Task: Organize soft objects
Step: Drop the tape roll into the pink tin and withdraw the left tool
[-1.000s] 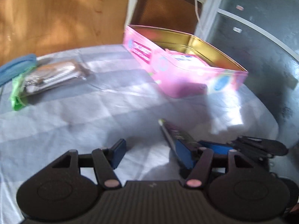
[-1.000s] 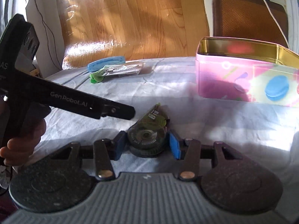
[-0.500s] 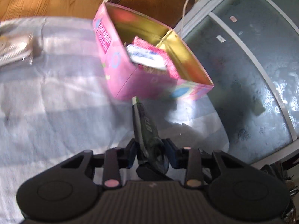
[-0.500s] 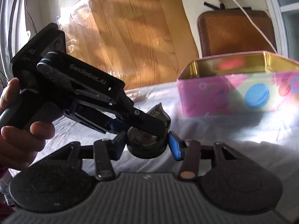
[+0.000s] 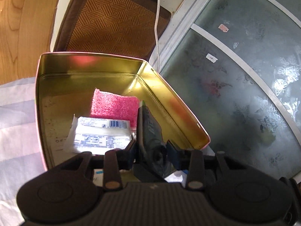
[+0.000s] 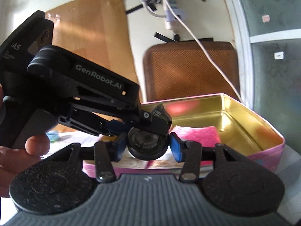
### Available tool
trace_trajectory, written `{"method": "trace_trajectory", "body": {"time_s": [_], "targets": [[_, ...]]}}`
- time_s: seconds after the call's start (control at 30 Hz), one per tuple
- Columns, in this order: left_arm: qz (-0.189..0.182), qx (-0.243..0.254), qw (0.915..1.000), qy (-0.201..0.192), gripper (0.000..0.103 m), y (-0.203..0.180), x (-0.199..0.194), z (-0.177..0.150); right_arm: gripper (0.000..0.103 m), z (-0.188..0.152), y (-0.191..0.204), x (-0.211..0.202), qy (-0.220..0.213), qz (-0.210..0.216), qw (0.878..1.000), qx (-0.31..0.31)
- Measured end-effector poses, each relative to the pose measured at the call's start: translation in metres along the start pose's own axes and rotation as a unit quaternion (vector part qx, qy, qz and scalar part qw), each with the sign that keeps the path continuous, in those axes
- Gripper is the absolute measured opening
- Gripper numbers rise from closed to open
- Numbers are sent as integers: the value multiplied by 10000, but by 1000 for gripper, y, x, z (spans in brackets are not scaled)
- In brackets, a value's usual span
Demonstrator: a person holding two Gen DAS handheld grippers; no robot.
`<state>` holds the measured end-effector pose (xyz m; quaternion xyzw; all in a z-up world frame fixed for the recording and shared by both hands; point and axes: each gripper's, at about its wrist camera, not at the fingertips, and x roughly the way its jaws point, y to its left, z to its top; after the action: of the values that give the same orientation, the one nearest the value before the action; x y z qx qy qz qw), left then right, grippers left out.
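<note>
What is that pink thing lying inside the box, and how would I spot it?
Find the big pink tin with the shiny gold inside, open on the table. Toward its far end lies a pink sponge, flat and rough. In front of it sits a white packet with blue print; the sponge is the only bright pink, printless thing in there.

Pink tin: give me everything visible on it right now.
The tin is an open, lidless box, pink outside with printed patterns and shiny gold metal inside, with rounded corners. It sits on the pale cloth. Inside lie a pink sponge toward the back and a white printed packet in front of it. A dark tape dispenser, gripped by both the left hand-held gripper and the right hand-held gripper, hangs over its opening.
</note>
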<state>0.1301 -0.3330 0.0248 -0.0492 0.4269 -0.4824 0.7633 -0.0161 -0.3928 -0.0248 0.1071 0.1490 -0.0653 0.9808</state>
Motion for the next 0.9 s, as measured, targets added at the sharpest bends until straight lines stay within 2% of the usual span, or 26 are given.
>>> {"method": "trace_trajectory", "body": {"time_s": [0.17, 0.33, 0.47, 0.57, 0.67, 0.77, 0.83, 0.87, 0.9], "targets": [[111, -2, 9999, 98, 37, -1, 24, 3, 52, -5, -9, 12, 193, -324, 9991, -206], [477, 68, 9988, 34, 38, -3, 24, 3, 53, -8, -10, 27, 249, -909, 9945, -462], [463, 183, 9983, -301, 38, 0, -16, -10, 52, -6, -4, 9, -2, -836, 9961, -269], [531, 372, 9955, -697, 40, 9, -66, -36, 52, -7, 16, -9, -297, -782, 9955, -451], [715, 337, 9917, -1016, 41, 36, -118, -71, 52, -7, 40, -19, -479, -389, 9970, -460], [1329, 44, 9831, -1258, 41, 75, -161, -108, 52, -3, 76, -13, -321, 341, 9972, -575], [1969, -341, 9702, -1369, 41, 112, -189, -132, 52, -2, 107, -1, -87, 884, 9934, -728], [2324, -480, 9610, -1423, 41, 129, -200, -141, 52, -3, 123, 6, 64, 1154, 9902, -785], [2738, -607, 9483, -1489, 41, 147, -212, -150, 52, -2, 140, 16, 236, 1407, 9865, -804]]}}
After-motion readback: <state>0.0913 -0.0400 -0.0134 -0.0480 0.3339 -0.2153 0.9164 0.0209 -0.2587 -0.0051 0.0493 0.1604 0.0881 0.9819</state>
